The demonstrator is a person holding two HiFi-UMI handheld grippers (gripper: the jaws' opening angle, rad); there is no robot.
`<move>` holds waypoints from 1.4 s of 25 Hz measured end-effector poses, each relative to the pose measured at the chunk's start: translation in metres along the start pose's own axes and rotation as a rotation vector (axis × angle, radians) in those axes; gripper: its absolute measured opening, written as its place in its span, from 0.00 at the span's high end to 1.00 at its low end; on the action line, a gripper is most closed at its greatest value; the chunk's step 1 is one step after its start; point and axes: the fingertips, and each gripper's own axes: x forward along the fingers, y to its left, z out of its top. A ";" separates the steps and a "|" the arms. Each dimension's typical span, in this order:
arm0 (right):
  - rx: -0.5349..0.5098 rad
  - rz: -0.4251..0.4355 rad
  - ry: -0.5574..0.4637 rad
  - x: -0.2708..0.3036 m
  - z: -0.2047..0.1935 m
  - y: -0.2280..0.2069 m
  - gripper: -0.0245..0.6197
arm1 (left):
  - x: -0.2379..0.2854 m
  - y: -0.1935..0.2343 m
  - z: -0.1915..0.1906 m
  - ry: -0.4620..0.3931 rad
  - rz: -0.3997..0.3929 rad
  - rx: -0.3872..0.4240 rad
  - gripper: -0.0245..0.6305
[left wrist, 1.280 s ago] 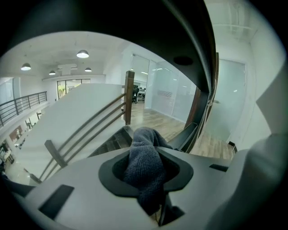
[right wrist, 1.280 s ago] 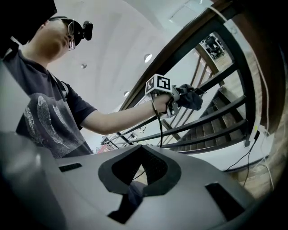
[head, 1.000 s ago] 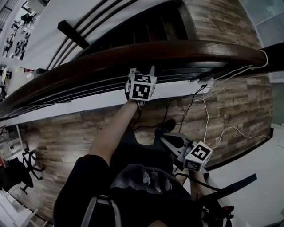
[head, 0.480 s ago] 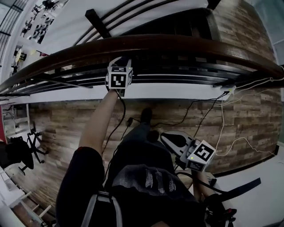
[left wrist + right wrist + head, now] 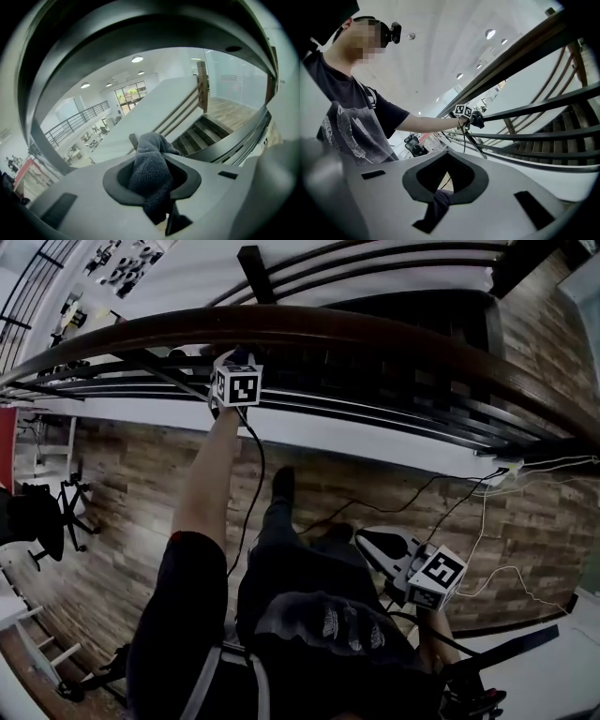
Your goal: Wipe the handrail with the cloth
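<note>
Left gripper [image 5: 234, 360], up at eleven o'clock, clamps the cloth [image 5: 150, 173] to rub the handrail [image 5: 375, 334]. Right gripper [image 5: 370, 540] hangs closed and idle at five o'clock.

Logged left gripper [image 5: 233, 358] up at handrail [image 5: 394, 334], towards its left end; right gripper [image 5: 375, 543] low, well apart.

Head view looks steeply down on the handrail [image 5: 375, 334]; right gripper view, low, faces up along it; both show the left gripper [image 5: 232, 371].

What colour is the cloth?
The cloth is dark grey; the left gripper view shows it best.
</note>
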 end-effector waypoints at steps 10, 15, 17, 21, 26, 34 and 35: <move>-0.063 0.024 0.008 0.191 0.099 0.050 0.96 | 0.013 0.247 -0.054 0.066 0.147 0.039 0.81; -0.068 0.062 0.026 0.241 0.120 0.050 0.96 | 0.013 0.277 -0.067 0.078 0.177 0.092 0.82; -0.098 0.072 0.031 0.249 0.125 0.054 0.96 | 0.013 0.268 -0.071 0.059 0.166 0.098 0.81; -0.157 0.080 0.031 0.255 0.131 0.061 0.96 | -0.005 0.260 -0.068 0.015 0.159 0.071 0.81; -0.247 0.057 0.017 0.242 0.139 0.066 0.96 | -0.076 0.199 -0.024 -0.198 -0.013 0.079 0.81; -0.319 0.081 -0.137 0.162 0.124 0.106 0.96 | -0.278 -0.006 0.075 -0.652 -0.664 0.128 0.81; -0.310 0.076 -0.170 0.147 0.122 0.110 0.96 | -0.300 -0.023 0.082 -0.684 -0.703 0.159 0.81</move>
